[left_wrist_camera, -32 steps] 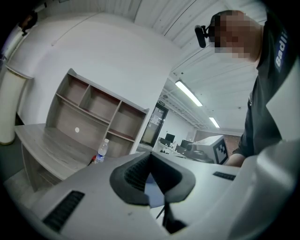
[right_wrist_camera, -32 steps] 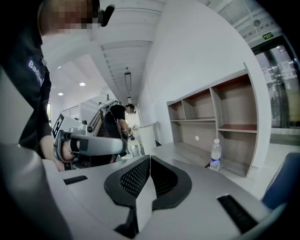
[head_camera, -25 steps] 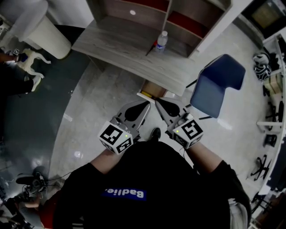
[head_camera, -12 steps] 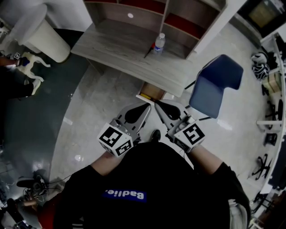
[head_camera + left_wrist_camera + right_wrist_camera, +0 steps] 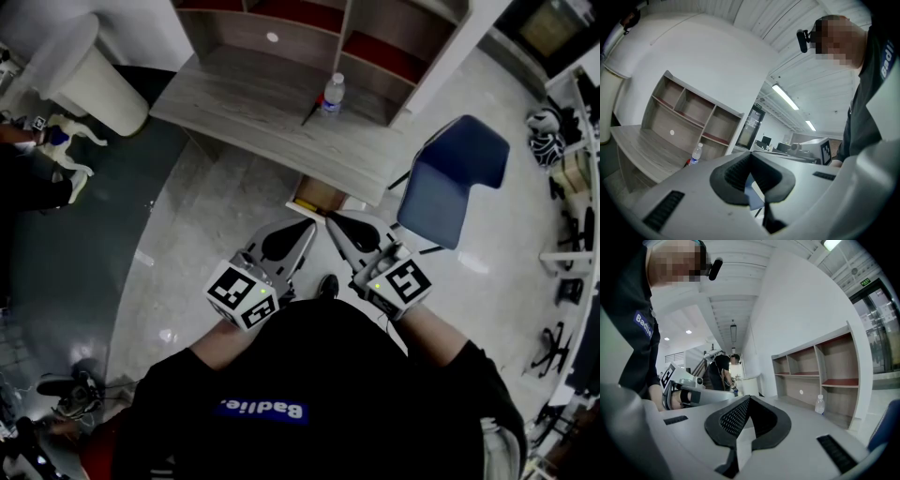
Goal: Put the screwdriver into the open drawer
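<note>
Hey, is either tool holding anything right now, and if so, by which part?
Nothing is held. The left tool and the right tool are both shut, with nothing between their jaws.

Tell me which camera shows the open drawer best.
The head view: the open drawer shows its wooden inside beneath the desk. Neither gripper view shows it; both look across the desktop towards the shelves.
</note>
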Demonstrator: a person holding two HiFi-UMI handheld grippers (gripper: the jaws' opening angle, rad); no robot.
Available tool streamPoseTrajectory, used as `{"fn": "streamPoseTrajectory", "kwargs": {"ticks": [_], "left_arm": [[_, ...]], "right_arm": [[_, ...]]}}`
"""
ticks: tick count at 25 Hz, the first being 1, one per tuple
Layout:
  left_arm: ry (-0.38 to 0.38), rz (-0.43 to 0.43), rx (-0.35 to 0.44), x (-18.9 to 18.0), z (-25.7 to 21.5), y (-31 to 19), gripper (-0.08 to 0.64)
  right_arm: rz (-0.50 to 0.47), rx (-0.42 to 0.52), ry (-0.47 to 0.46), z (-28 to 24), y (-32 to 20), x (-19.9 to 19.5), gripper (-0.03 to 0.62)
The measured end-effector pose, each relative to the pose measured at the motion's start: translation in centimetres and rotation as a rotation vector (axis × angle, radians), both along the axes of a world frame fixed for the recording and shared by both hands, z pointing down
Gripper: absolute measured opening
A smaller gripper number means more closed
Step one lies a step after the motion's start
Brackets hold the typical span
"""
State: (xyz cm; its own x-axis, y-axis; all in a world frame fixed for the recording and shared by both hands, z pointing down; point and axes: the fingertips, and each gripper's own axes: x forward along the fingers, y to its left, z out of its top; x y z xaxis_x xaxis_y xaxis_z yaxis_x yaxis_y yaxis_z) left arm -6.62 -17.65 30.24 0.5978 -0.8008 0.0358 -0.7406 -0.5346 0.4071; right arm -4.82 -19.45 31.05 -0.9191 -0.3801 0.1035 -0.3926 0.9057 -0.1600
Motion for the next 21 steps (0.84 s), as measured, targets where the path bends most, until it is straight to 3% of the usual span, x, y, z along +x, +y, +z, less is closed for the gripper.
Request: {"fn": "streamPoseTrajectory", "kwargs": {"ticks": [21], "left_arm": [[-0.021,-0.012,0.002,-0.52,0.38,0.74,0.002]], "right_arm": [[0.012,0.0,0.024,0.51,-0.07,0.1,0.028]]}}
